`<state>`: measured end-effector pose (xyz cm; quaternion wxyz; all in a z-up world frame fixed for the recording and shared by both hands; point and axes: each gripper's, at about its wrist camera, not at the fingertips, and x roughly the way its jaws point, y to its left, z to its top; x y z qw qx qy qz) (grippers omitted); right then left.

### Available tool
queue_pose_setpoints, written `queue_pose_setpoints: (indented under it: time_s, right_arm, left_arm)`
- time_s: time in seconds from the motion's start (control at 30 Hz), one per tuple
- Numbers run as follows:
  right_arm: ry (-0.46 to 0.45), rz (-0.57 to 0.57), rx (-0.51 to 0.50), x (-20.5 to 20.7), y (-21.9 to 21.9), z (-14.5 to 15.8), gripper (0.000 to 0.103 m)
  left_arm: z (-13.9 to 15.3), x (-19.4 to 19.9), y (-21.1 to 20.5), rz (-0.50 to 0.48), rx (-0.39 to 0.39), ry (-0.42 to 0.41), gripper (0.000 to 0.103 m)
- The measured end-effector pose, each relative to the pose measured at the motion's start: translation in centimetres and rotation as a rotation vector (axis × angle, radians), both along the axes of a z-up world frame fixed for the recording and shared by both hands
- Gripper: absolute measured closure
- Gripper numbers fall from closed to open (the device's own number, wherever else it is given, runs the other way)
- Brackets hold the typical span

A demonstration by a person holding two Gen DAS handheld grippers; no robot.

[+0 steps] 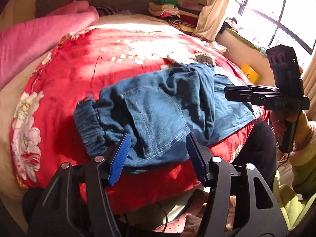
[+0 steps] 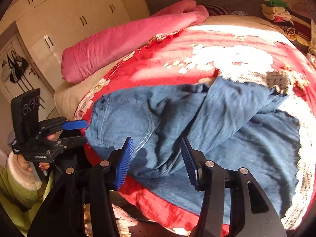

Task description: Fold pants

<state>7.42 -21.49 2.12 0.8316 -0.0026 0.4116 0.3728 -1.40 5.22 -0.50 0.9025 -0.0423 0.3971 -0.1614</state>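
Observation:
Blue denim pants point(image 1: 158, 102) lie crumpled across a red flowered blanket point(image 1: 83, 73) on a bed, their elastic waistband point(image 1: 88, 126) at the left and one leg thrown over the other. My left gripper point(image 1: 158, 136) hovers at the pants' near edge with its blue pads wide apart, gripping nothing. From the right, my right gripper point(image 1: 227, 92) reaches over the legs. In the right wrist view the pants point(image 2: 197, 122) fill the middle. My right gripper point(image 2: 156, 139) is open just above the cloth, and my left gripper point(image 2: 84, 131) stands at the waistband end.
A rolled pink quilt point(image 2: 122, 45) lies along the bed's far left. Folded clothes point(image 1: 167, 9) are stacked by the headboard. A curtain point(image 1: 215, 9), a bright window and a yellow box point(image 1: 249, 73) are at the right. A wardrobe point(image 2: 69, 19) stands left. A person's green sleeve point(image 1: 302, 162) holds the right gripper.

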Motion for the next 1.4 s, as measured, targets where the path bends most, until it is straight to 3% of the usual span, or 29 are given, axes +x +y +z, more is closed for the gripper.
queue_pose_setpoints:
  time_s: [0.13, 0.33, 0.5, 0.7, 0.8, 0.87, 0.9, 0.93, 1.03, 1.07, 1.23, 1.4]
  right_arm:
    - [-0.027, -0.087, -0.033, 3.5, -1.8, 1.3, 0.04]
    - [-0.058, -0.149, -0.169, 10.6, -0.2, 2.0, 0.026]
    - [-0.009, -0.143, -0.292, 16.2, 3.2, 0.0, 0.024]
    - [0.044, -0.137, -0.425, 20.8, 7.1, -3.5, 0.024]
    - [0.064, -0.144, -0.478, 22.2, 8.6, -5.0, 0.024]
    - [0.087, -0.147, -0.488, 23.1, 9.1, -6.0, 0.033]
    - [0.11, -0.148, -0.491, 23.6, 9.1, -6.5, 0.044]
    - [0.124, -0.157, -0.502, 24.0, 8.9, -7.0, 0.071]
    - [0.144, -0.17, -0.414, 24.2, 6.9, -6.4, 0.094]
    - [0.16, -0.187, -0.357, 24.1, 5.6, -5.7, 0.094]
    - [0.134, -0.258, -0.152, 21.1, -1.9, -0.8, 0.095]
    - [0.076, -0.374, -0.021, 14.6, -11.0, 2.6, 0.096]
  left_arm:
    - [2.0, 1.2, -2.3, -0.058, -0.012, -0.049, 0.037]
    - [1.2, 4.8, -7.9, -0.161, -0.066, -0.007, 0.037]
    - [-1.2, 7.9, -11.3, -0.196, -0.115, 0.067, 0.037]
    - [-4.1, 10.4, -12.9, -0.201, -0.14, 0.155, 0.049]
    - [-5.3, 11.3, -13.3, -0.2, -0.149, 0.184, 0.061]
    - [-5.8, 11.8, -13.6, -0.194, -0.145, 0.194, 0.072]
    - [-6.1, 12.0, -13.6, -0.191, -0.146, 0.201, 0.075]
    - [-6.3, 12.2, -13.6, -0.183, -0.149, 0.204, 0.08]
    - [-6.7, 12.8, -13.1, -0.162, -0.154, 0.217, 0.094]
    - [-6.7, 12.8, -13.0, -0.158, -0.154, 0.218, 0.099]
    - [-6.2, 12.5, -12.4, -0.166, -0.174, 0.203, 0.102]
    - [-4.6, 11.0, -12.3, -0.196, -0.146, 0.143, 0.102]
